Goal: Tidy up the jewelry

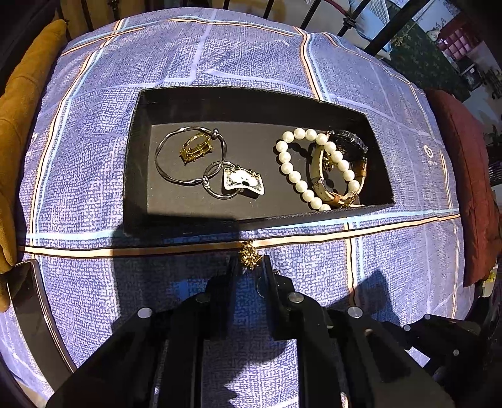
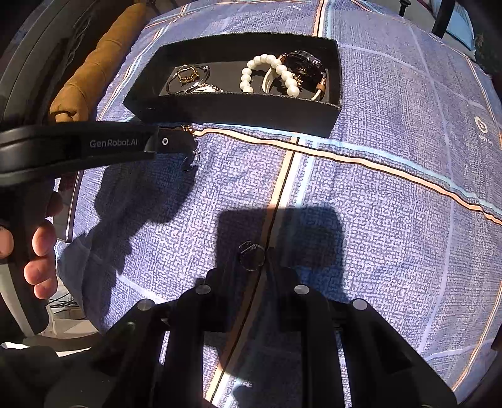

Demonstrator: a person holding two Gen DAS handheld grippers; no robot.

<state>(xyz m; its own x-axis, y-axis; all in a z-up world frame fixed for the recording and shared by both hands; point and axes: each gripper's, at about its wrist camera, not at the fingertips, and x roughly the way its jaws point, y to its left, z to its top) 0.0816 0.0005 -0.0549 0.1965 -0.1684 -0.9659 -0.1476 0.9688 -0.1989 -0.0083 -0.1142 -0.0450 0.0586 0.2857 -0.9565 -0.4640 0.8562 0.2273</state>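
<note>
A black jewelry box (image 1: 138, 150) lies on a blue checked cloth. It holds a silver bangle (image 1: 163, 157), a gold ring (image 1: 196, 150), a white pendant on a ring (image 1: 243, 183), a pearl bracelet (image 1: 295, 175) and a watch (image 1: 345, 150). My left gripper (image 1: 250, 260) is shut on a small gold ornament (image 1: 250, 252), just in front of the box. In the right wrist view the box (image 2: 238, 110) is far ahead and the left gripper (image 2: 188, 141) reaches in from the left. My right gripper (image 2: 251, 260) is shut on a dark ring (image 2: 251, 255) above the cloth.
A mustard cushion (image 1: 18, 125) lies at the left, a dark red cushion (image 1: 464, 188) at the right. A black phone-like slab (image 1: 28, 314) rests at the cloth's left edge. A metal bed rail (image 1: 345, 22) runs behind.
</note>
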